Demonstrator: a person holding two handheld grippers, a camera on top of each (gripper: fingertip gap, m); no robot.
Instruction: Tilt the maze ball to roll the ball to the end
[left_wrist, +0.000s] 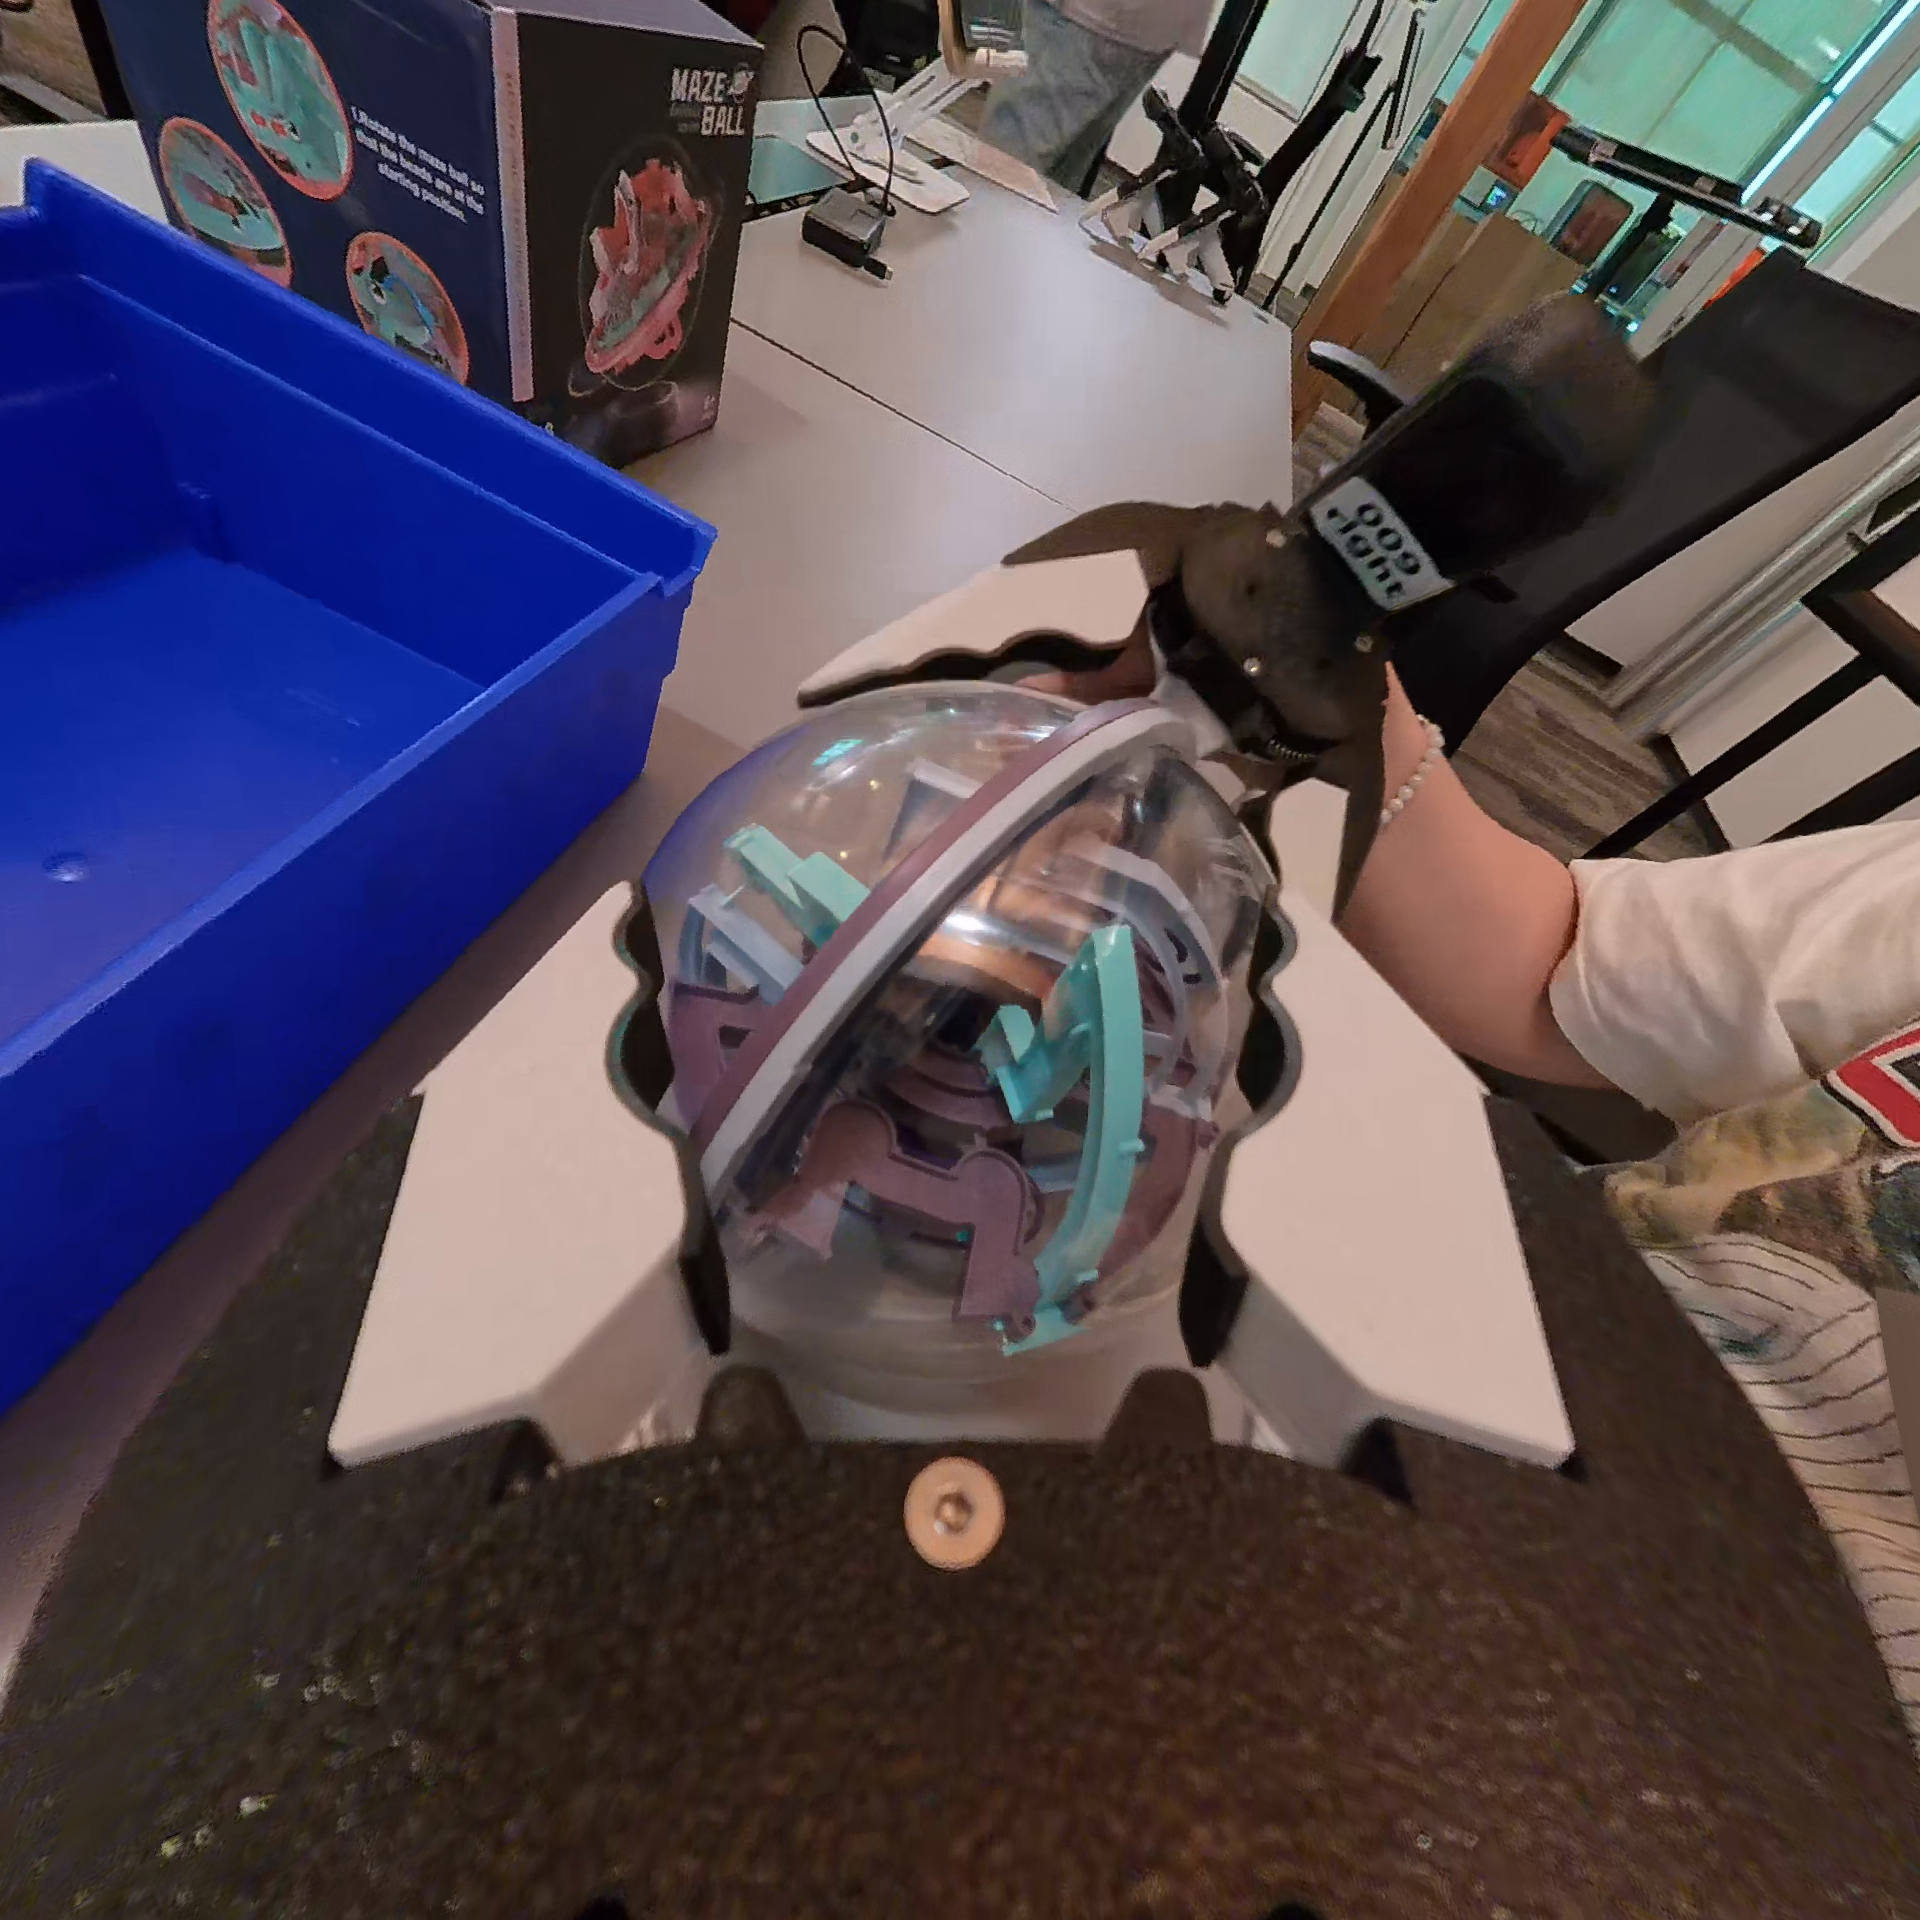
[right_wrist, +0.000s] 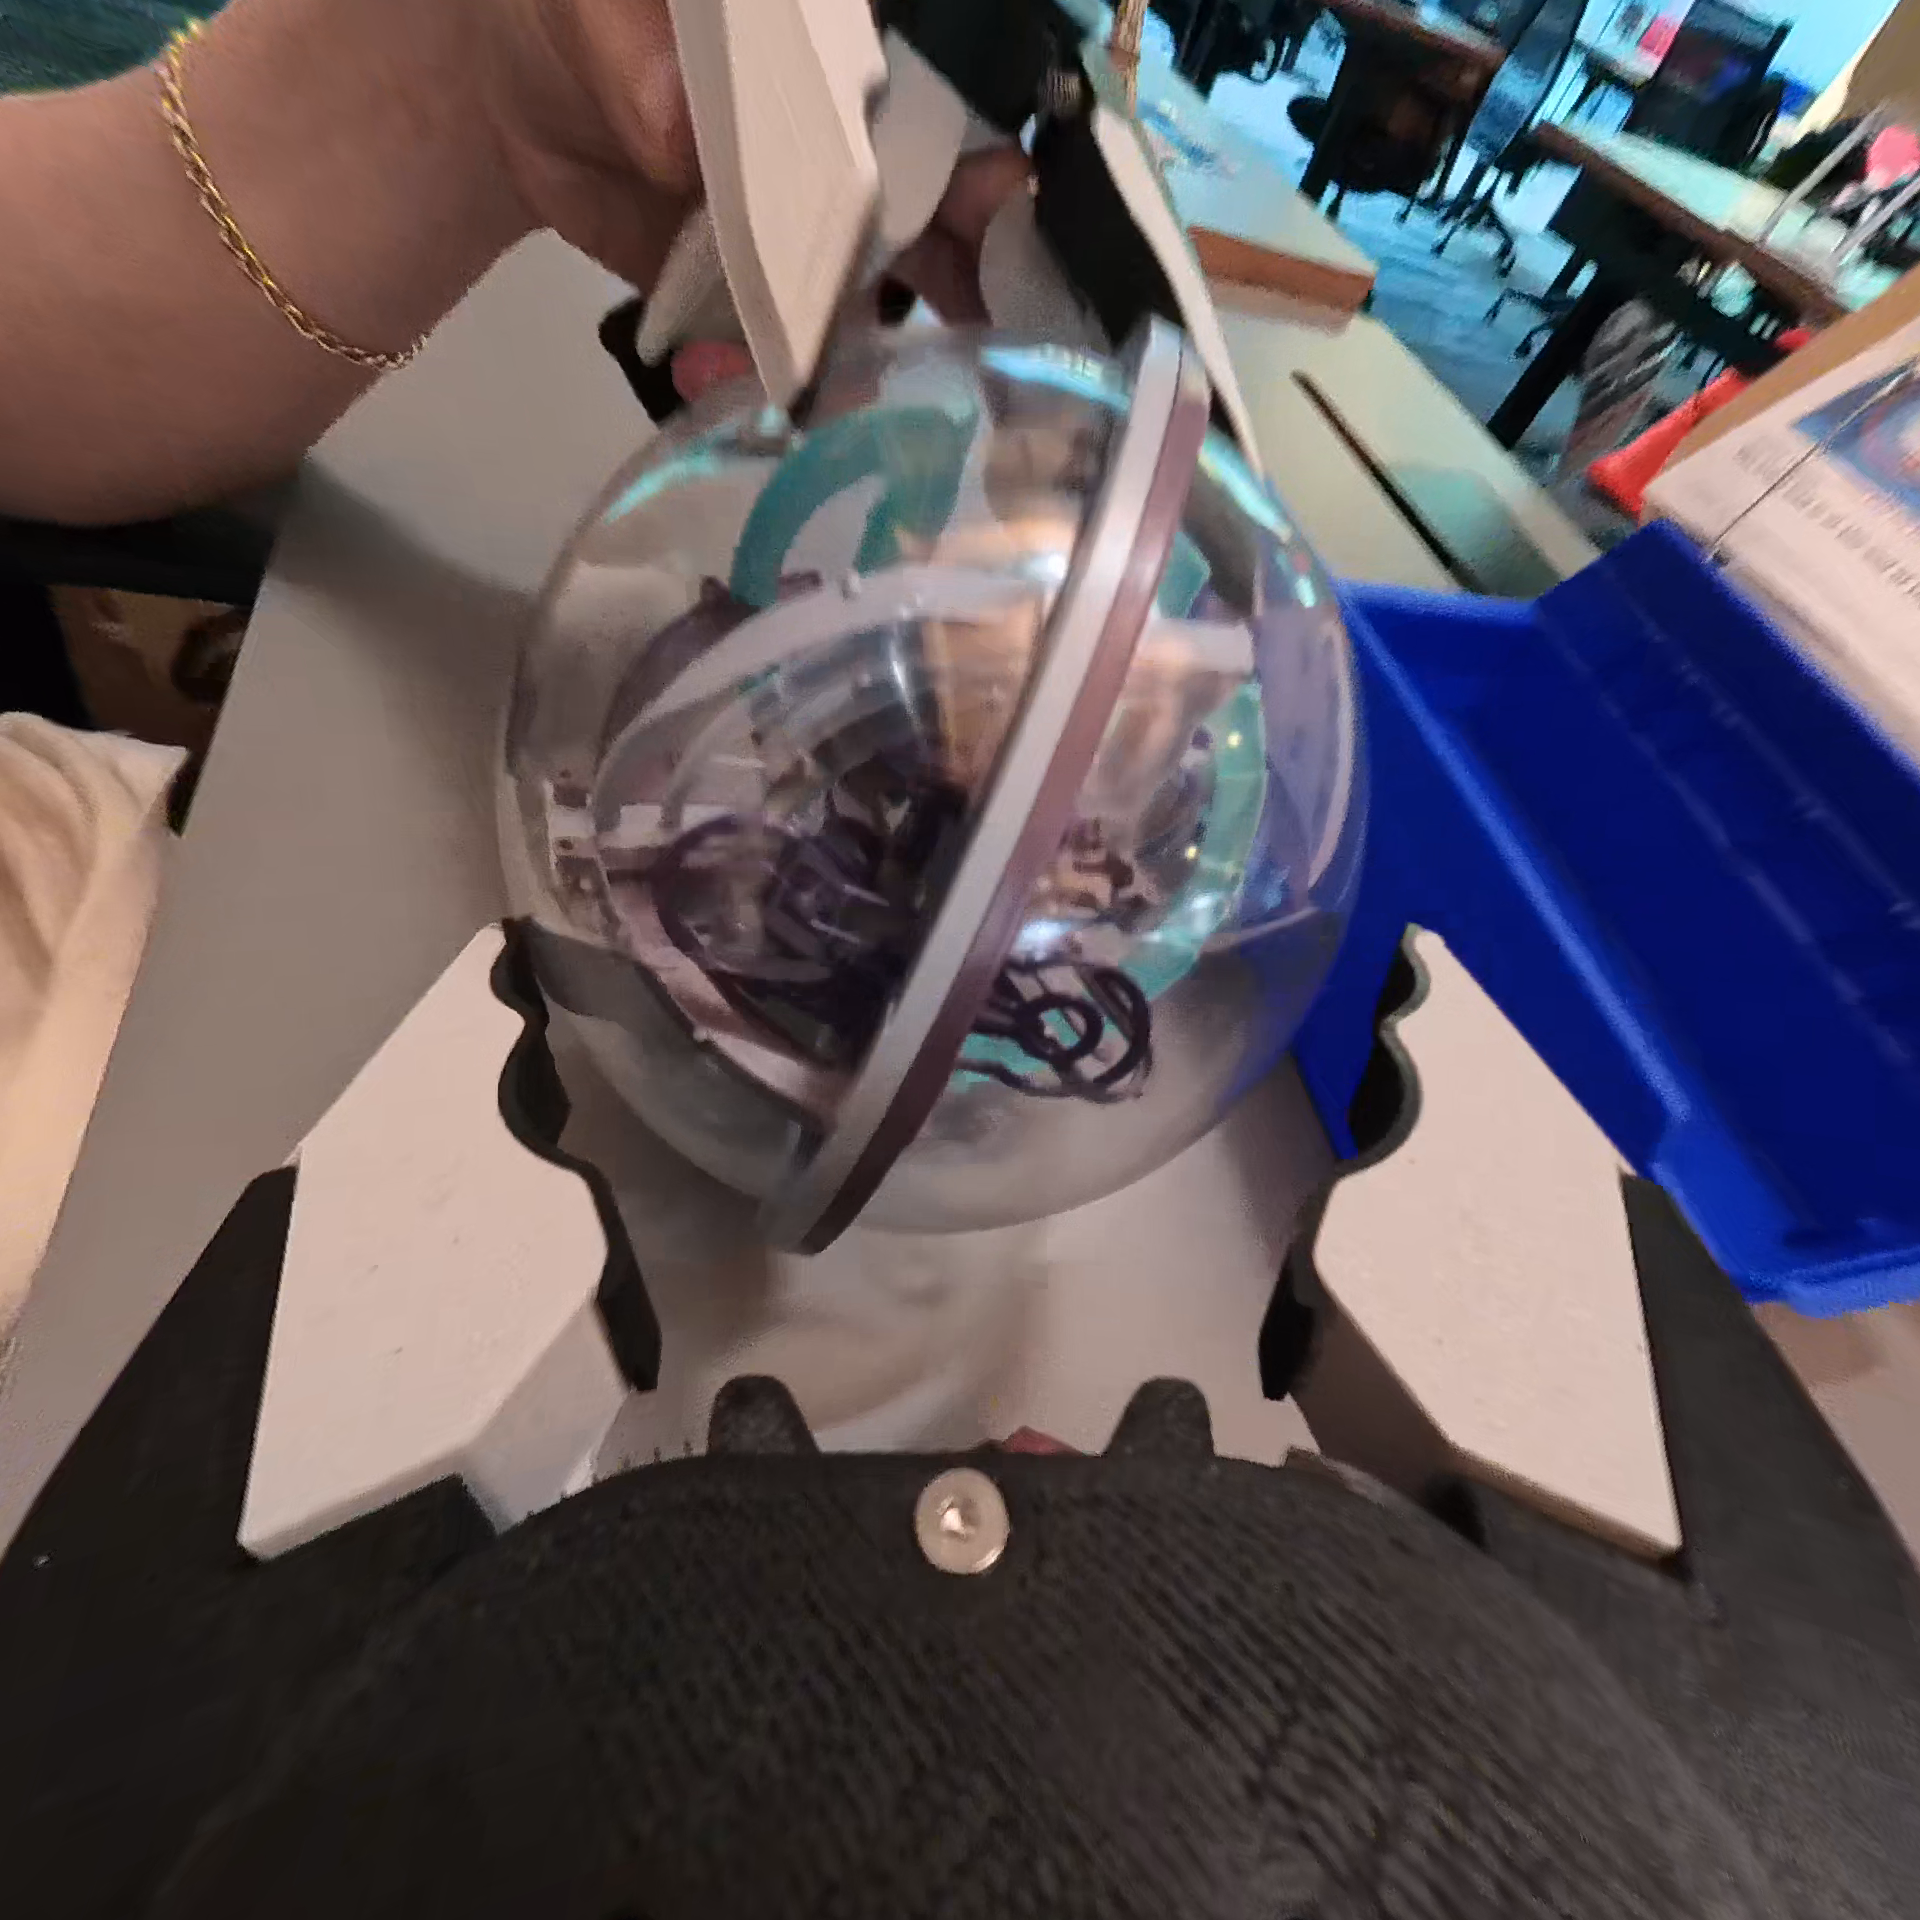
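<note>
The left hand-held gripper (left_wrist: 951, 1039) is clamped on the maze ball (left_wrist: 951, 1029): its 2 white fingers (left_wrist: 520, 1101) bracket the clear sphere, and the dark scalloped pads press against the shell on both sides. The right hand-held gripper (right_wrist: 951, 1049) reaches the same ball from the opposite side. In its own view the left pad sits against the sphere, while the right pad appears to stand a little off the shell, so whether it grips cannot be told. In the left wrist view, one of its fingers lies over the far top of the ball.

The maze ball is held up above the pale surface (left_wrist: 935, 343), between the 2 tools. Its grey and purple equator ring (left_wrist: 935, 894) runs diagonally, so the sphere is tilted. Teal, purple and light blue tracks fill the inside; the small rolling ball cannot be made out.

A blue bin (left_wrist: 260, 665) stands just beside, on the surface. The dark printed box (left_wrist: 540, 208) stands behind the bin. A forearm with a pearl bracelet (left_wrist: 1413, 769) holds the right tool.
</note>
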